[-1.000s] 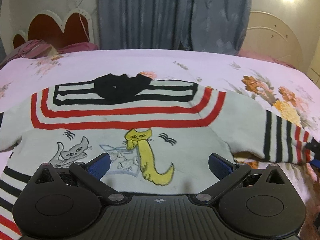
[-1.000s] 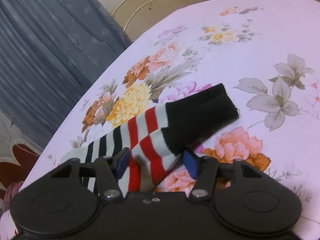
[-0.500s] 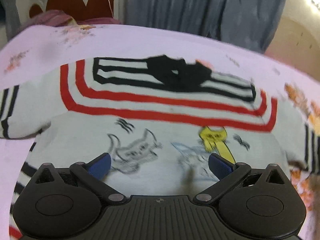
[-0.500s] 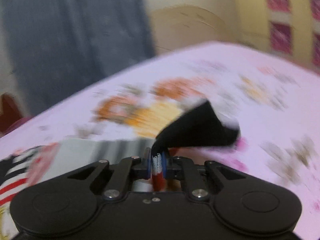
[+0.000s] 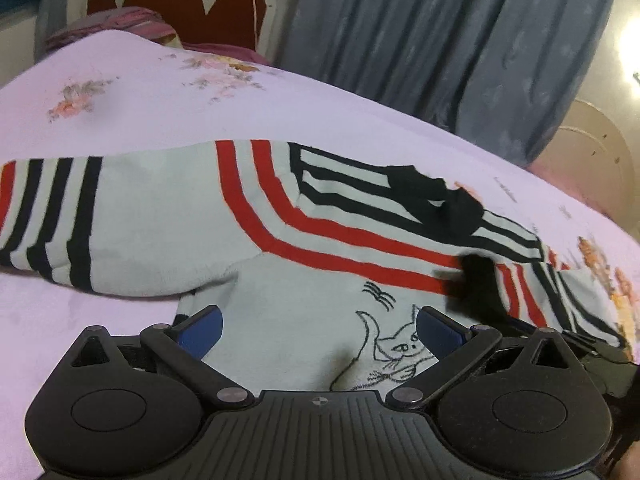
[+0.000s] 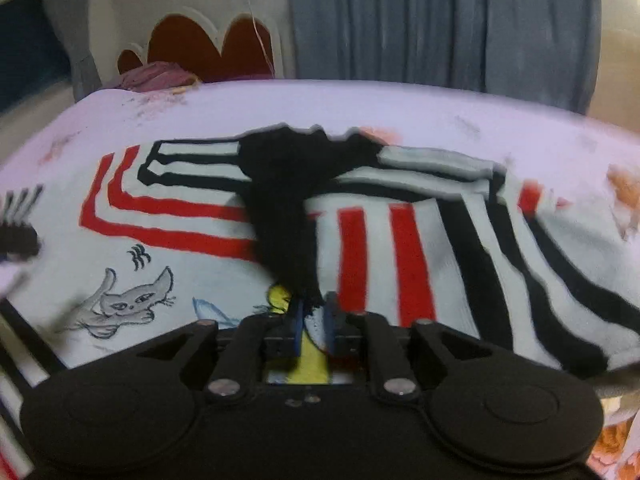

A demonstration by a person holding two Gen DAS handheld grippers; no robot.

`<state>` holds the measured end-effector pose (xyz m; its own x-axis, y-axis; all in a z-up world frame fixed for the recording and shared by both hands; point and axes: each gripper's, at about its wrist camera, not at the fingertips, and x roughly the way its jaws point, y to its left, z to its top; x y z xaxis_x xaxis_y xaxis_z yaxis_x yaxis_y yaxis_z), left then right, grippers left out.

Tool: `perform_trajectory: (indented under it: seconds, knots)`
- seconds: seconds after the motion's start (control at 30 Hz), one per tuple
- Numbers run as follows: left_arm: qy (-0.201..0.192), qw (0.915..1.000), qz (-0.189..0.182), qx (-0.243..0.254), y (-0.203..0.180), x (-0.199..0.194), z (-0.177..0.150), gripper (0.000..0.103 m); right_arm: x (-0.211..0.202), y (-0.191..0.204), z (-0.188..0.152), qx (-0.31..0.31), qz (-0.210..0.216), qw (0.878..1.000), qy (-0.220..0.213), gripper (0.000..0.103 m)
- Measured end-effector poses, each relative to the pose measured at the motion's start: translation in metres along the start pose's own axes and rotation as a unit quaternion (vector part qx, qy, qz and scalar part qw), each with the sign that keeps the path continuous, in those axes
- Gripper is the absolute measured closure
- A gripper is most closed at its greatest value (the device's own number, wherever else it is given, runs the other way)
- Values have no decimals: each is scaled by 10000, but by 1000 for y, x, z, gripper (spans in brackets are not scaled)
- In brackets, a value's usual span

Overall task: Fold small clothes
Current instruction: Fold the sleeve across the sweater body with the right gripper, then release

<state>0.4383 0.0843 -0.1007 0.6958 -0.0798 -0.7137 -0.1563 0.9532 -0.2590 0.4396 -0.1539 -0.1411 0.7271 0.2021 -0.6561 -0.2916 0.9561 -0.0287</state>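
Note:
A small pale sweater point(image 5: 320, 280) with red and black stripes and cat drawings lies flat on the bed. Its left sleeve point(image 5: 80, 220) stretches out to the side. The right sleeve point(image 6: 400, 248) is folded across the chest, its black cuff point(image 6: 280, 220) reaching the middle. My right gripper point(image 6: 313, 312) hovers over the chest; its jaws are opening, with the cuff's tip still between them and a gap showing. My left gripper point(image 5: 316, 320) stands open above the sweater's lower left part, near the armpit, with nothing between its fingers.
The bed is covered by a pink floral sheet point(image 5: 160, 112). A red scalloped headboard point(image 5: 180, 4) and a purple bundle point(image 5: 120, 24) stand at the far left, and a grey-blue curtain point(image 5: 440, 40) hangs behind the bed.
My right gripper shut on the striped sleeve's cuff and carried it left over the sweater's chest; its jaws now stand slightly apart. My left gripper slid left across the sweater, still open.

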Motion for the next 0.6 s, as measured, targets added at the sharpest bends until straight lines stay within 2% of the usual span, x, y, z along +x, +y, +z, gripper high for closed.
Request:
perform_trajectory:
  seconds: [0.07,0.13,0.2,0.23,0.3,0.43,0.47,0.5,0.53,0.57,0.6]
  knots:
    - [-25,9998,-195,10,-4,5,0,1,-7,-4,2,155,233,9996,-18,68]
    - [-21,9989,-461,13,-16,12,1,1,-23,-12,4,369,278,9986,-269,64]
    - [22,9973,-727,92,-34,23,1,1,-37,-20,4,497,178,9978,-412,69]
    - [68,9960,-877,136,-45,30,1,2,-43,-26,4,597,98,9972,-450,79]
    - [186,9934,-1108,249,-67,46,3,32,-55,-41,4,765,-127,9955,-553,83]
    - [436,9902,-1266,384,-101,84,8,33,-67,-80,3,1106,-553,9901,-667,83]
    - [518,9890,-1342,344,-107,91,9,36,-71,-90,0,1203,-636,9884,-676,83]
    - [593,9878,-1406,306,-112,98,9,53,-73,-99,-2,1304,-739,9864,-669,83]
    - [676,9874,-1400,306,-117,106,9,64,-74,-107,-5,1387,-827,9848,-643,83]
    - [675,9885,-1300,364,-122,110,8,87,-74,-114,-8,1486,-924,9828,-594,83]
    - [644,9893,-1239,411,-125,110,7,100,-74,-120,-11,1572,-995,9810,-549,83]
